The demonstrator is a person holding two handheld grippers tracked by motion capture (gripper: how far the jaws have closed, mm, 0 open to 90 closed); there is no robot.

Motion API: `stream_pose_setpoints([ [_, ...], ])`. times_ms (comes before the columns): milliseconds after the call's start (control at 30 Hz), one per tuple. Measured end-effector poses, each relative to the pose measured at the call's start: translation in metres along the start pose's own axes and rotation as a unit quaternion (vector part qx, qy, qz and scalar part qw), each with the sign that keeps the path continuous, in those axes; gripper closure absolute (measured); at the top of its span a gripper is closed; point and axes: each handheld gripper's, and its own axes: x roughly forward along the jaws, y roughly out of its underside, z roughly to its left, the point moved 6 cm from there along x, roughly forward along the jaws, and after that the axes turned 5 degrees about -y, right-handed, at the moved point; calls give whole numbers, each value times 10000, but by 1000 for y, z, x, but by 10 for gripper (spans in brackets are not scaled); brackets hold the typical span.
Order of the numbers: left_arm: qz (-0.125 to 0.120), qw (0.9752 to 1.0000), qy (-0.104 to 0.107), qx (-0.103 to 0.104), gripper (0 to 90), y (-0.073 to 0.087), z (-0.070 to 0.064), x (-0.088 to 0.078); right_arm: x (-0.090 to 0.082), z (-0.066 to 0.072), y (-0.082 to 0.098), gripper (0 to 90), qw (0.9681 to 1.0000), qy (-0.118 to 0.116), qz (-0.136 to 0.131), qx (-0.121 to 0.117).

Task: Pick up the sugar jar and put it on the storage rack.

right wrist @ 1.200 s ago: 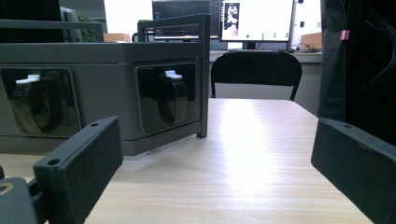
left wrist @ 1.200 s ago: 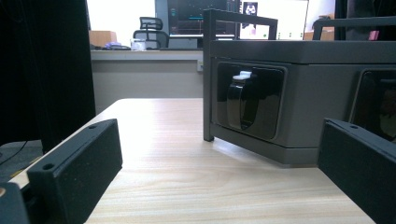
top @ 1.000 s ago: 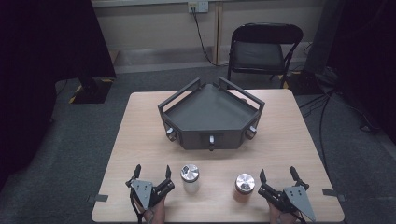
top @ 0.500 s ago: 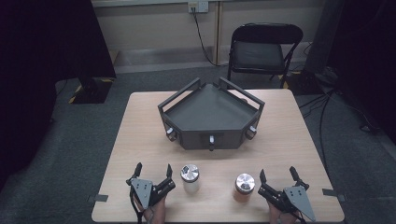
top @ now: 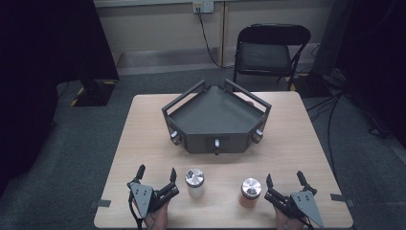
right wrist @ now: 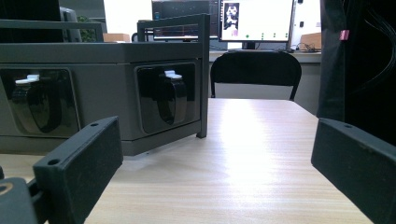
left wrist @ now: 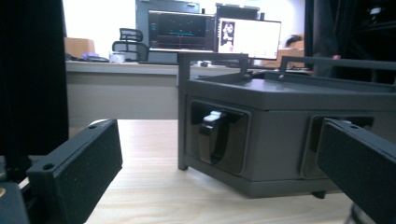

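Left gripper [top: 155,178] and right gripper [top: 285,182] are held spread and empty at the near table edge. Silver can [top: 194,182] just beside left, copper-banded can [top: 249,190] beside right; either could be tipped by a skewed approach.

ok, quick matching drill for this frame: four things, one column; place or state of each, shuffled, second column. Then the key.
1. white cylinder
2. brown cylinder
3. dark tray
4. folding chair

A. on the floor beyond the table
B. table centre
C. beside the left hand-held gripper
D. beside the right hand-held gripper

Pairs: 1-C, 2-D, 3-B, 4-A
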Motion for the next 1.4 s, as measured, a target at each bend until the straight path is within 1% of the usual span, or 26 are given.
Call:
stream_pose_setpoints([
  [167, -50, 9995, 300, 2, 1, -9, -3, -1, 0, 0, 0, 11, 10000, 1, 1, 3],
  [233, -95, 9993, 371, 6, 1, -12, -6, -1, 0, 0, 0, 11, 10000, 0, 1, 0],
  [267, -96, 9990, 432, -18, 1, -14, -8, 0, 0, 0, 0, 11, 10000, 0, 1, 0],
  [367, -87, 9980, 628, 35, 1, -18, -13, 3, 0, 0, 0, 12, 10000, 1, 1, 1],
  [467, -50, 9962, 875, 11, 3, -21, -17, 6, 0, 0, 0, 11, 10000, 0, 0, 1],
  [533, -34, 9947, 1026, 58, 3, -22, -20, 7, 0, 0, 0, 11, 10000, 0, 0, 0],
  [600, 16, 9925, 1224, -60, 4, -21, -21, 7, 0, 0, 0, 12, 10000, 0, 0, 0],
  [667, 11, 9918, 1279, 20, 4, -18, -24, 7, 0, 0, 0, 12, 10000, -1, 1, 0],
  [700, 30, 9915, 1304, 22, 5, -17, -26, 6, 0, 0, 0, 12, 10000, 0, 0, 1],
  [767, 79, 9898, 1419, -36, 6, -15, -27, 7, 0, 0, 0, 12, 10000, 0, 1, 1],
  [800, 106, 9896, 1435, -35, 9, -15, -28, 7, 0, 0, 0, 12, 10000, 0, 1, 1],
  [933, 166, 9888, 1483, 85, 19, -12, -34, 6, 0, 0, 0, 12, 10000, 1, 0, 2],
  [1000, 190, 9890, 1463, 137, 25, -10, -37, 5, 0, 0, 0, 12, 10000, 0, 0, 2],
  [1067, 233, 9890, 1455, 157, 40, -6, -38, 5, 0, 0, 0, 12, 10000, 1, 0, 0],
  [1133, 299, 9880, 1501, 183, 62, -3, -39, 5, 0, 0, 0, 12, 10000, 0, 0, 0],
  [1233, 332, 9880, 1486, 252, 92, 4, -42, 4, 0, 0, 0, 13, 10000, 0, 1, 0],
  [1267, 378, 9880, 1475, 258, 109, 5, -43, 4, 0, 0, 0, 13, 10000, 2, 1, 0],
  [1333, 461, 9883, 1442, 192, 121, 9, -45, 4, 0, 0, 0, 13, 10000, 5, 0, 1],
  [1400, 531, 9882, 1427, 173, 142, 12, -45, 5, 0, 0, 0, 13, 10000, 12, 1, 1],
])
